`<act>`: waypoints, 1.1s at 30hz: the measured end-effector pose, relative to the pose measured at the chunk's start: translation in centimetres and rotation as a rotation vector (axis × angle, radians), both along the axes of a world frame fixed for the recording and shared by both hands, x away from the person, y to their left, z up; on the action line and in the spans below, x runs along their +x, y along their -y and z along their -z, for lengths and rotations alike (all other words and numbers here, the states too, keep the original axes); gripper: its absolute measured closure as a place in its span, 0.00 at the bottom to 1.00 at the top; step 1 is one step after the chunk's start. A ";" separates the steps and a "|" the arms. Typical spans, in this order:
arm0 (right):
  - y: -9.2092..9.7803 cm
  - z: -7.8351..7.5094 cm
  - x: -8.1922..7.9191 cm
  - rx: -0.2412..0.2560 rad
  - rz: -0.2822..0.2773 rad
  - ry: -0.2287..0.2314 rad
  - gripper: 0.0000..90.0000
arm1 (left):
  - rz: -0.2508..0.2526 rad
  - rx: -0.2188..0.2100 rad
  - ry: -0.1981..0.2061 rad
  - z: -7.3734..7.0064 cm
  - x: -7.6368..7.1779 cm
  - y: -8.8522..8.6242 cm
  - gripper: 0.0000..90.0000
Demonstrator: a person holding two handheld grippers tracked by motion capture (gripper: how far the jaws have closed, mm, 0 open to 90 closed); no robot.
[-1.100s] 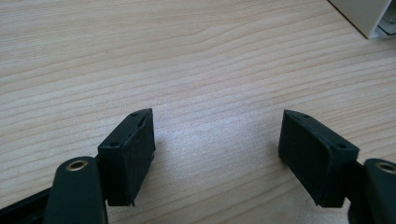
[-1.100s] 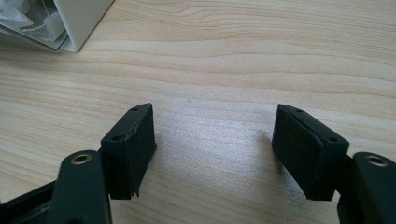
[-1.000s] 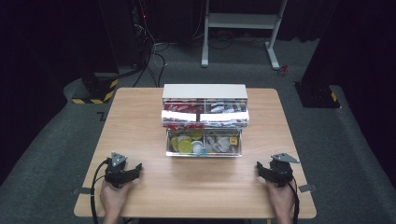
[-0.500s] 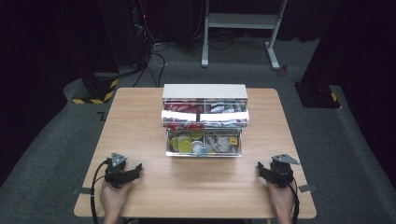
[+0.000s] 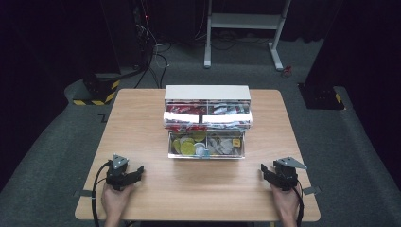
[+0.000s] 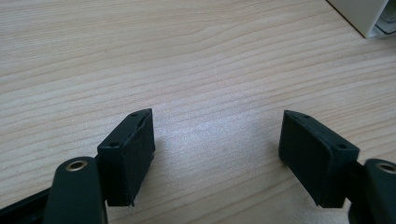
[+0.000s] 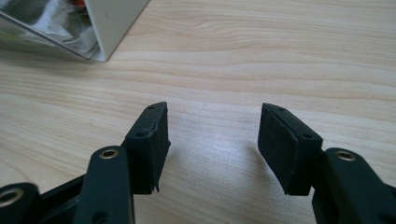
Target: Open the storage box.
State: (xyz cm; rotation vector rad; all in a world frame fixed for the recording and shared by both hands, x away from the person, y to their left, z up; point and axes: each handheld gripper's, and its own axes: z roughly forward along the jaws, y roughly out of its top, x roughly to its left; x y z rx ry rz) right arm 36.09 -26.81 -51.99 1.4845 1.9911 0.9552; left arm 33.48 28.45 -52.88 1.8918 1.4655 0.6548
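Observation:
A small white drawer cabinet (image 5: pixel 206 93) stands at the middle of the wooden table (image 5: pixel 142 118). Its two upper drawers (image 5: pixel 206 120) are pulled part way out and hold red and silver packets. The lower clear drawer (image 5: pixel 206 144) is pulled further out, with yellow-green round pieces on its left and small mixed items on its right. My left gripper (image 5: pixel 135 173) rests open on the table near the front left, nothing between its jaws (image 6: pixel 217 140). My right gripper (image 5: pixel 267 173) rests open near the front right, also empty (image 7: pixel 212 135). A corner of the cabinet (image 7: pixel 112 28) shows in the right gripper view.
Bare wood lies between both grippers and the cabinet. Beyond the table's far edge stand a white metal frame (image 5: pixel 246 21), trailing cables (image 5: pixel 151 47), and a black-and-yellow striped base (image 5: pixel 97 92) on the grey floor.

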 end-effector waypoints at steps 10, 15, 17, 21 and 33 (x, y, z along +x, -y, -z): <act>-1.0 -0.4 -0.8 0.020 -0.072 0.019 0.49 | 0.000 0.000 0.000 0.0 0.0 0.0 0.30; -1.6 -0.8 -1.1 0.019 -0.086 0.027 0.48 | 0.000 0.000 0.000 0.0 0.0 0.0 0.30; -1.8 -0.9 -1.2 0.029 -0.088 0.034 0.47 | 0.000 0.000 0.000 0.0 0.0 0.0 0.30; -2.0 -1.4 -1.2 0.070 -0.116 0.042 0.45 | -0.001 0.000 0.002 0.0 0.0 0.0 0.30; -3.4 -3.4 -1.6 0.080 -0.203 0.010 0.49 | 0.000 -0.001 0.002 0.0 0.0 0.0 0.30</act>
